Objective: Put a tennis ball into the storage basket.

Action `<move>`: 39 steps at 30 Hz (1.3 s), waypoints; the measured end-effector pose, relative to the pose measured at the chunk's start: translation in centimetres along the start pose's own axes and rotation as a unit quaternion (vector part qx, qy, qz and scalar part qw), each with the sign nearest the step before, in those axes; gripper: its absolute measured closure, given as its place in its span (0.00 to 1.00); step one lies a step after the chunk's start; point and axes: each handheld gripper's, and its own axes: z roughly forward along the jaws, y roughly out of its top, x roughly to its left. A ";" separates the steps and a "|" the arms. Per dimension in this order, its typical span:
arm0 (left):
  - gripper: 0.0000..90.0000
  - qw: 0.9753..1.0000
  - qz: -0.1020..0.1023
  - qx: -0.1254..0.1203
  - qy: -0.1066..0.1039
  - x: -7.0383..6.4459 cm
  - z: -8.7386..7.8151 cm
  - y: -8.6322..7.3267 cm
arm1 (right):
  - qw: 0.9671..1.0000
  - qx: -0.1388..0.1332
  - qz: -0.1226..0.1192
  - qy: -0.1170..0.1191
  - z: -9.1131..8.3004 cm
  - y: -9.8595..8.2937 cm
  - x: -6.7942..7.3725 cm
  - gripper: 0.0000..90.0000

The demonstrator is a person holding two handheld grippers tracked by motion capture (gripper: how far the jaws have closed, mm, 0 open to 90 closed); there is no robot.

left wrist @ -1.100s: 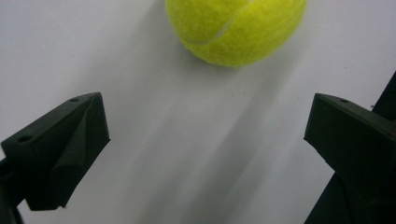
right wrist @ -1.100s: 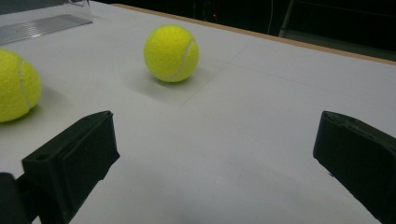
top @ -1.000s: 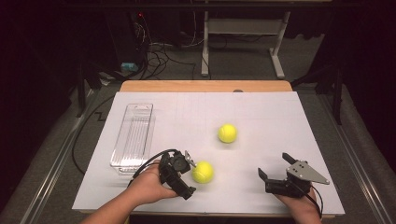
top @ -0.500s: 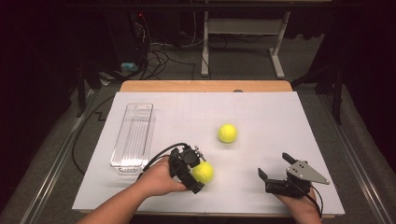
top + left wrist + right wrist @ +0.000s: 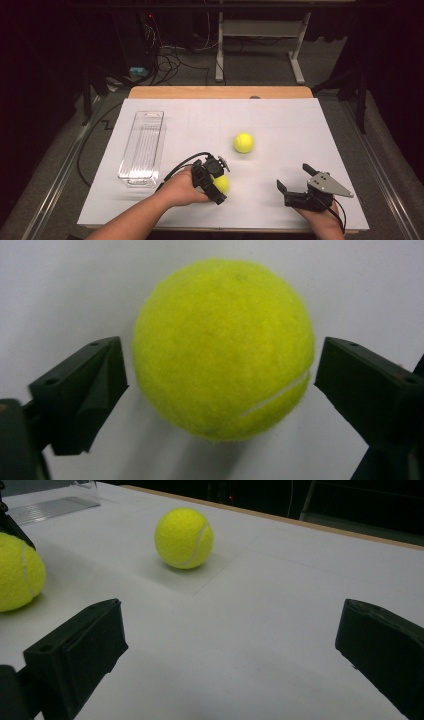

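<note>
Two yellow tennis balls lie on the white table sheet. The near ball (image 5: pixel 222 184) sits between the jaws of my left gripper (image 5: pixel 214 183); in the left gripper view the ball (image 5: pixel 222 347) has a narrow gap to each jaw, so the left gripper (image 5: pixel 220 365) is open around it. The far ball (image 5: pixel 243 142) rests alone near the table's middle. My right gripper (image 5: pixel 293 176) stands open at the front right, holding nothing. In the right gripper view, the right gripper (image 5: pixel 230 630) faces the far ball (image 5: pixel 184 537), and the near ball (image 5: pixel 17 572) lies at the left edge.
A clear plastic tray (image 5: pixel 142 145) lies lengthwise on the left side of the sheet, also seen as the tray (image 5: pixel 50 505) at the top left of the right gripper view. The table's wooden far edge (image 5: pixel 220 92) borders dark floor with cables.
My left gripper has slid right and forward, so the near ball now sits between its jaws. The right gripper and the far ball have stayed put.
</note>
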 end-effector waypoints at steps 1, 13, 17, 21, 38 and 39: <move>0.13 1.000 0.001 0.000 0.000 0.0 0.0 0.0 | 1.000 0.000 0.000 0.000 0.0 0.0 0.0 0.00; 0.29 1.000 -0.005 0.002 0.004 0.1 -0.2 0.1 | 1.000 -0.001 0.001 0.001 0.0 0.0 0.0 0.00; 0.29 1.000 -0.008 0.002 0.008 0.2 -0.9 0.2 | 1.000 -0.001 0.001 0.002 0.0 0.0 0.0 0.00; 0.29 1.000 -0.010 -0.003 0.002 0.3 -2.0 0.3 | 1.000 -0.001 0.001 0.002 0.0 0.0 0.0 0.00; 0.29 0.999 -0.046 -0.007 0.015 2.7 -6.2 -1.4 | 1.000 -0.004 0.003 0.004 -0.1 0.0 0.0 0.00; 0.29 0.999 -0.050 -0.008 0.016 2.9 -6.5 -1.6 | 1.000 -0.005 0.003 0.004 -0.1 0.0 0.0 0.00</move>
